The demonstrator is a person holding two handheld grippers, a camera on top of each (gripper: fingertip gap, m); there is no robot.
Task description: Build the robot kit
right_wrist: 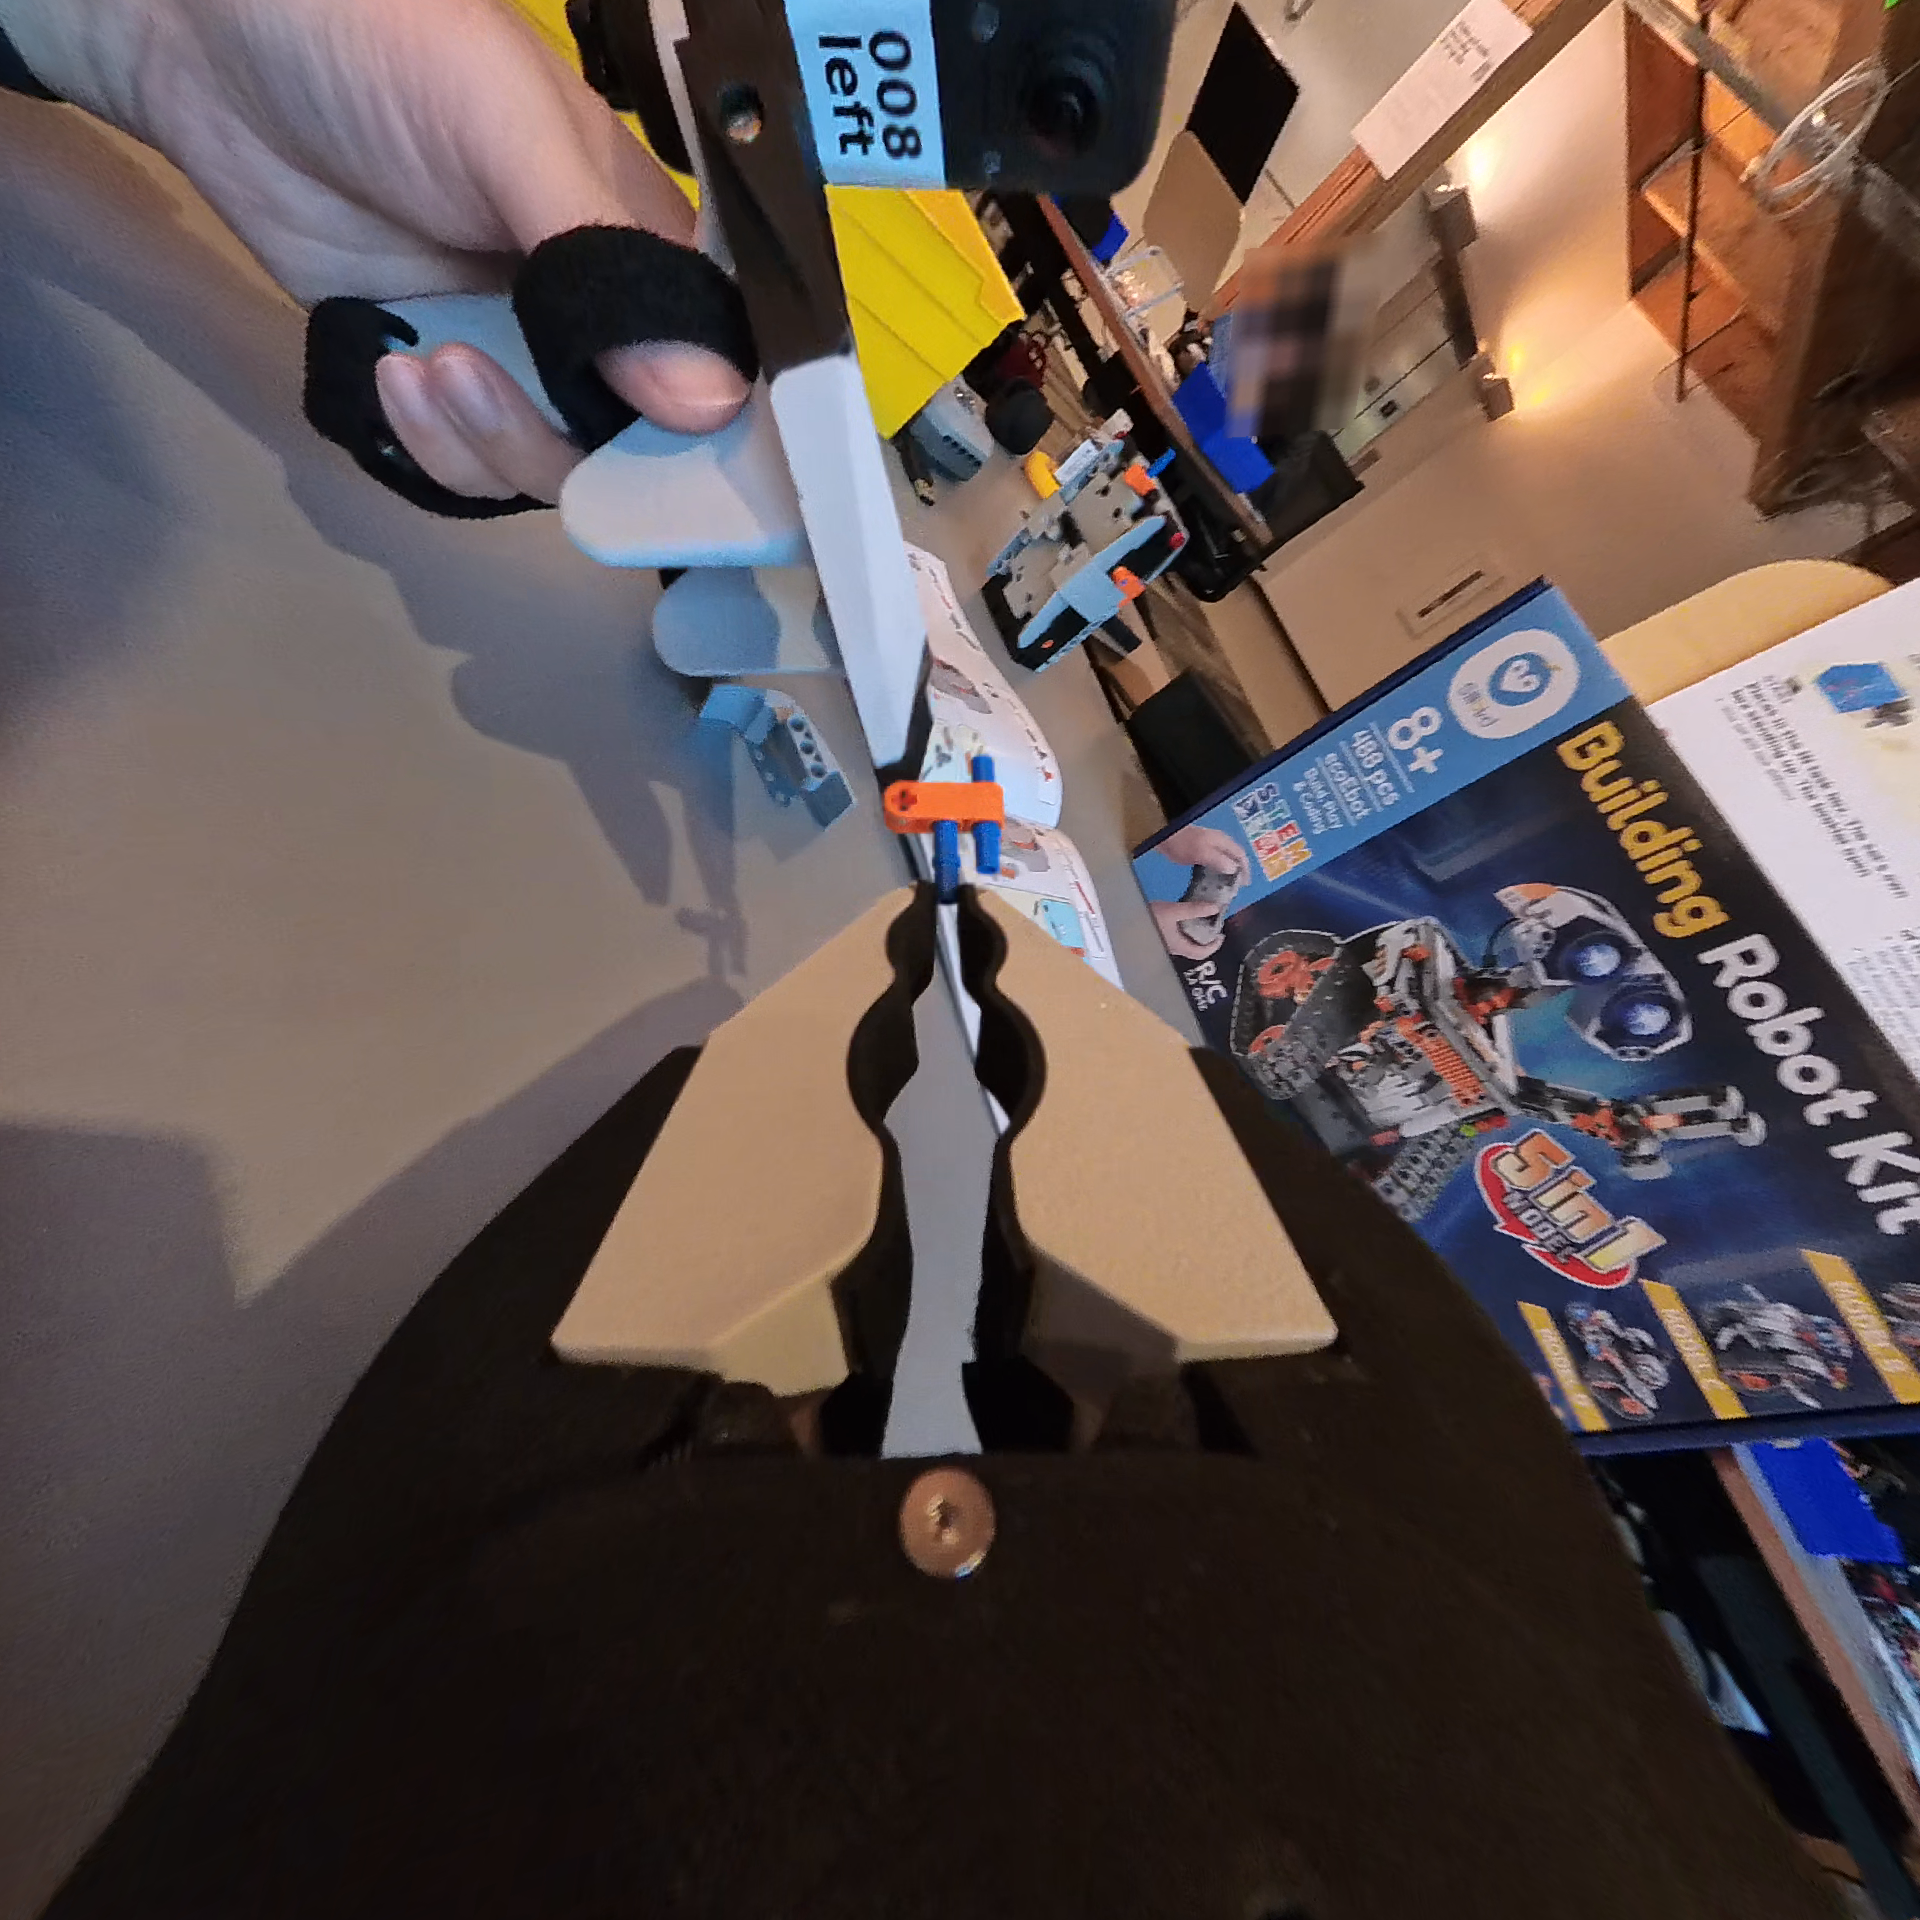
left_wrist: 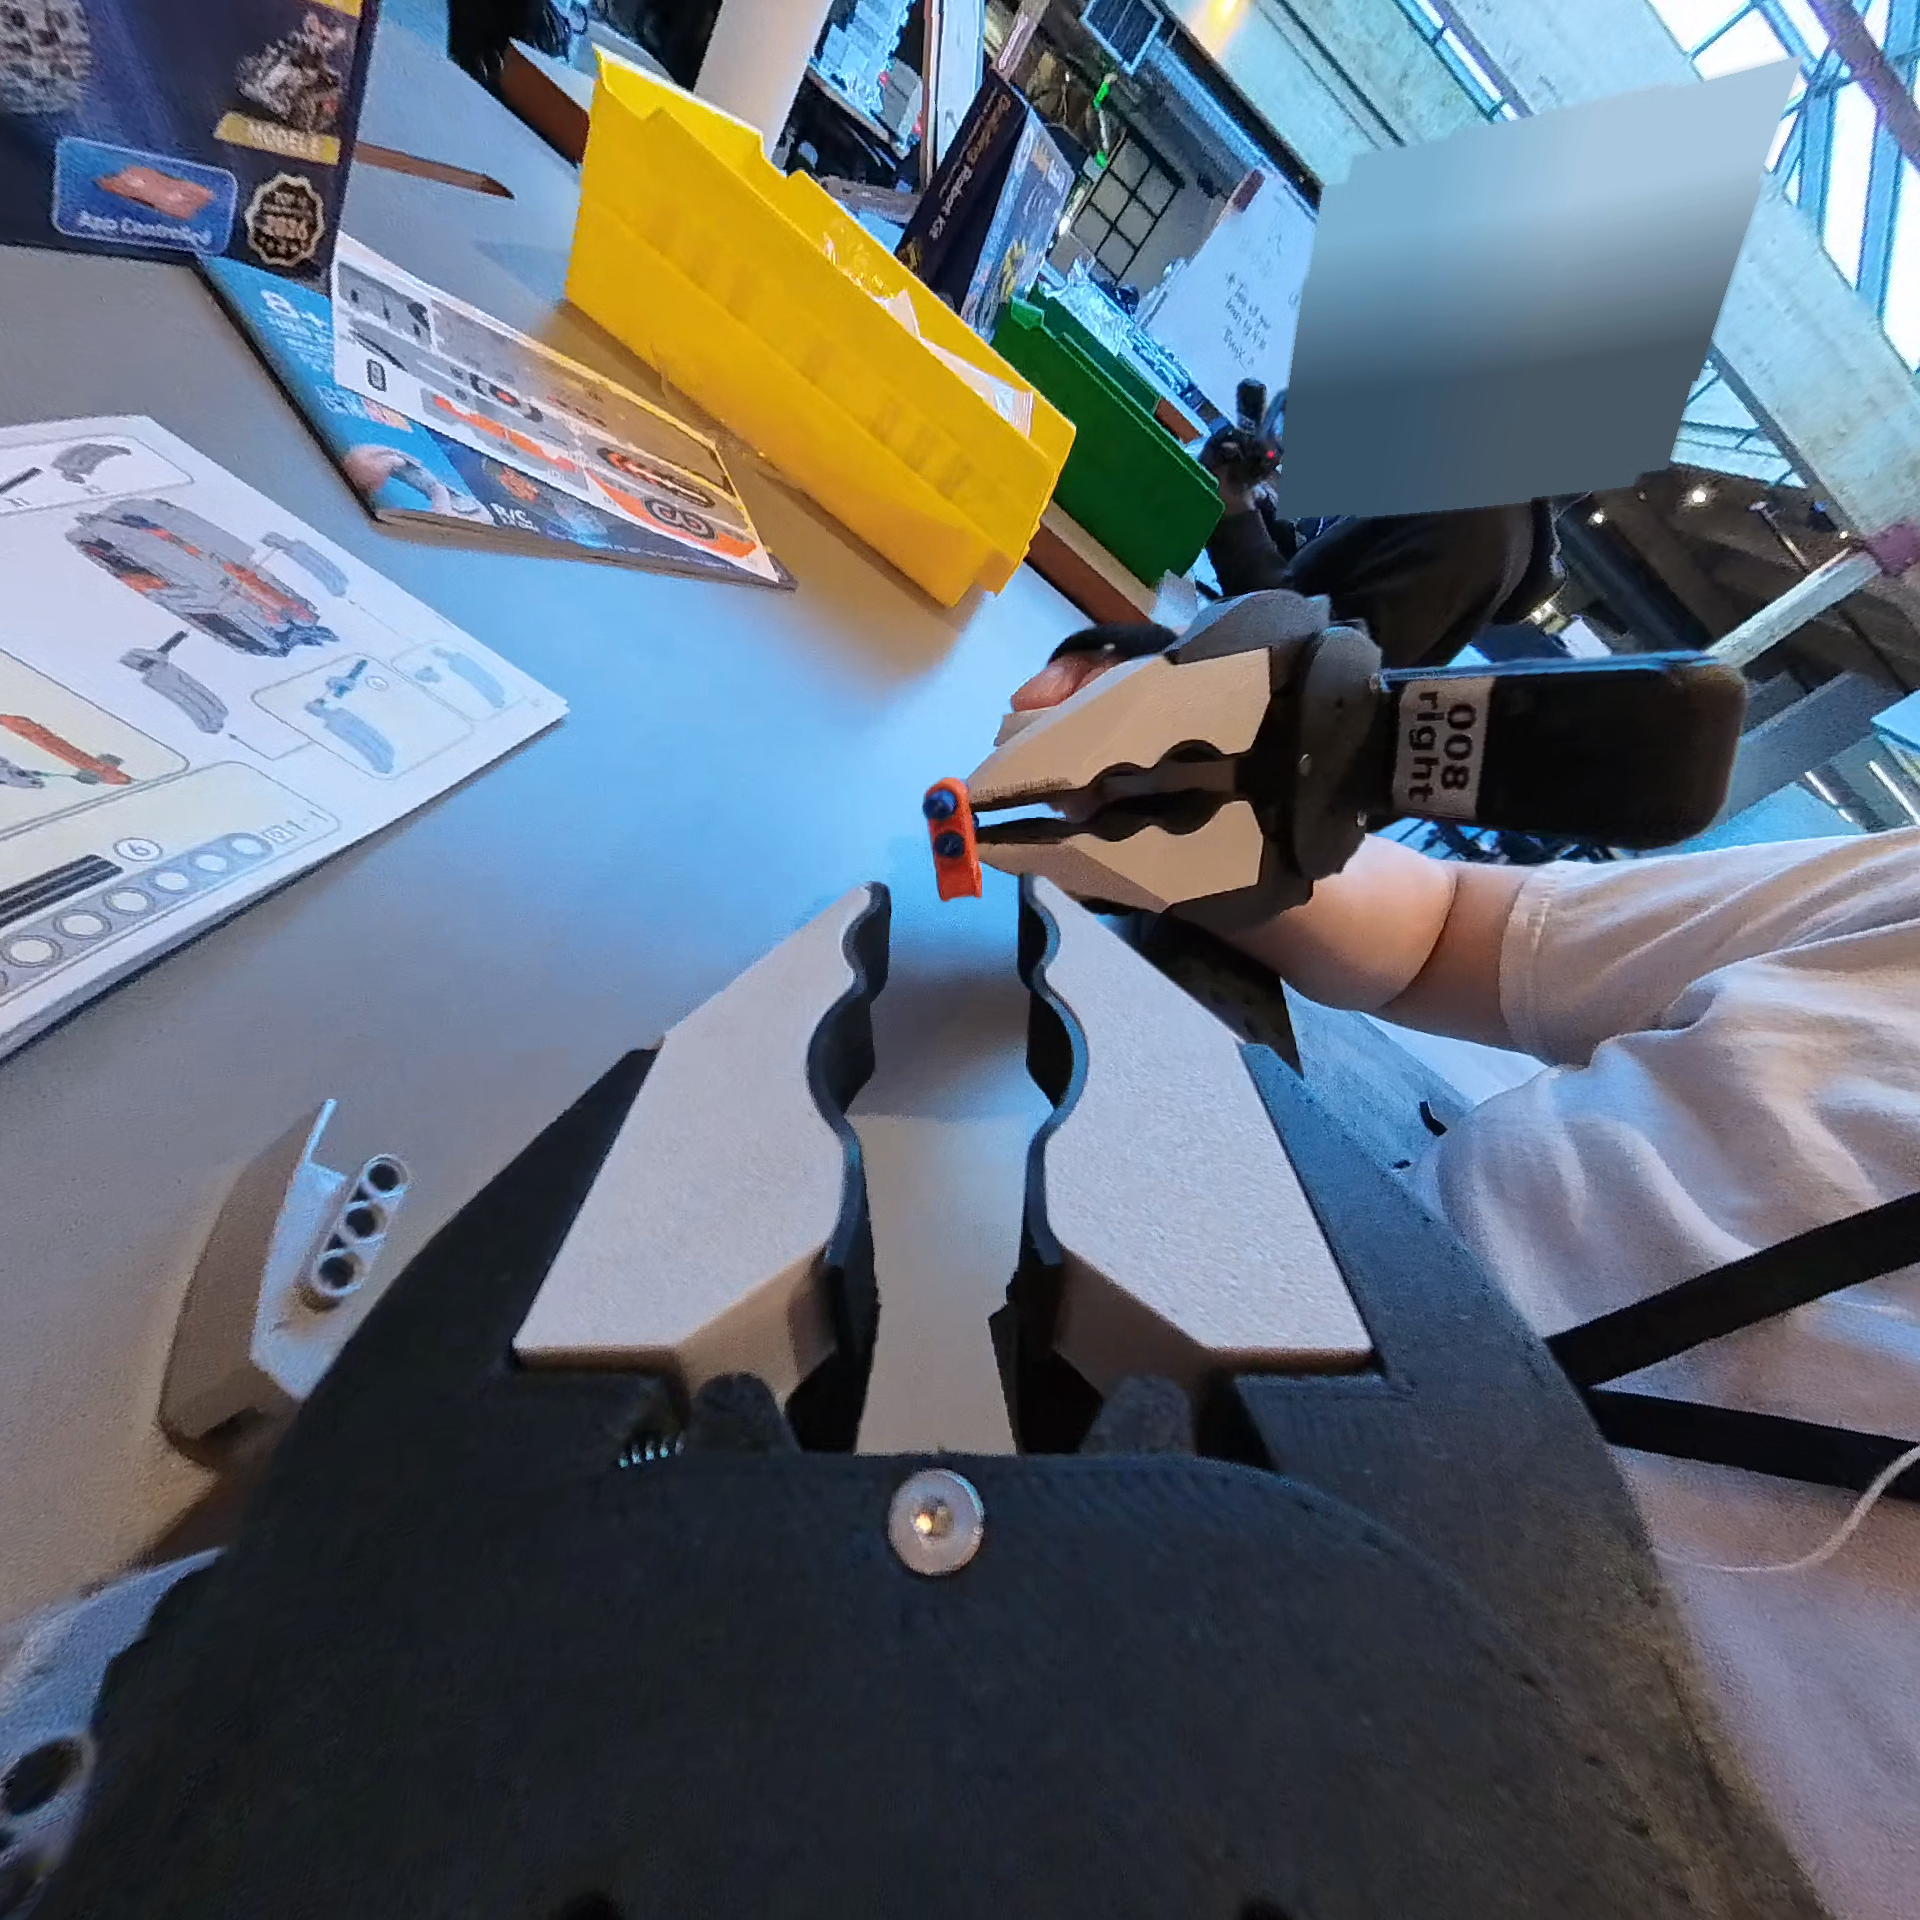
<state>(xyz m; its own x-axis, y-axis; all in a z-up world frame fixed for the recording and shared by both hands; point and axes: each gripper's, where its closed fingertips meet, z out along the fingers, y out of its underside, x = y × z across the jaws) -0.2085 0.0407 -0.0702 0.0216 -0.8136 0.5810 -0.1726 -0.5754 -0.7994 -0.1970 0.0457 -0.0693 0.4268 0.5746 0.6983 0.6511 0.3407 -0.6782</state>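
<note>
My right gripper (right_wrist: 942, 900) is shut on a blue pin of a small orange connector (right_wrist: 943, 806) that carries two blue pins, and holds it above the grey table (left_wrist: 675, 748). In the left wrist view the right gripper (left_wrist: 977, 823) comes in from the right with the orange connector (left_wrist: 953, 854) at its tips. My left gripper (left_wrist: 956, 902) is open and empty, its tips just under the connector. In the right wrist view the left gripper (right_wrist: 900, 750) is edge-on, touching or nearly touching the connector. A grey holed beam piece (left_wrist: 348, 1231) lies on the table by the left gripper; it also shows in the right wrist view (right_wrist: 790, 758).
An open instruction booklet (left_wrist: 208, 675) lies at the left. A yellow bin (left_wrist: 810, 343) and a green bin (left_wrist: 1112, 447) stand at the back. A blue kit box (right_wrist: 1558, 1039) stands at the right. A part-built model (right_wrist: 1081, 561) sits farther back. A white-sleeved arm (left_wrist: 1662, 1039) reaches in. Less than 4 cm separates the two grippers' tips.
</note>
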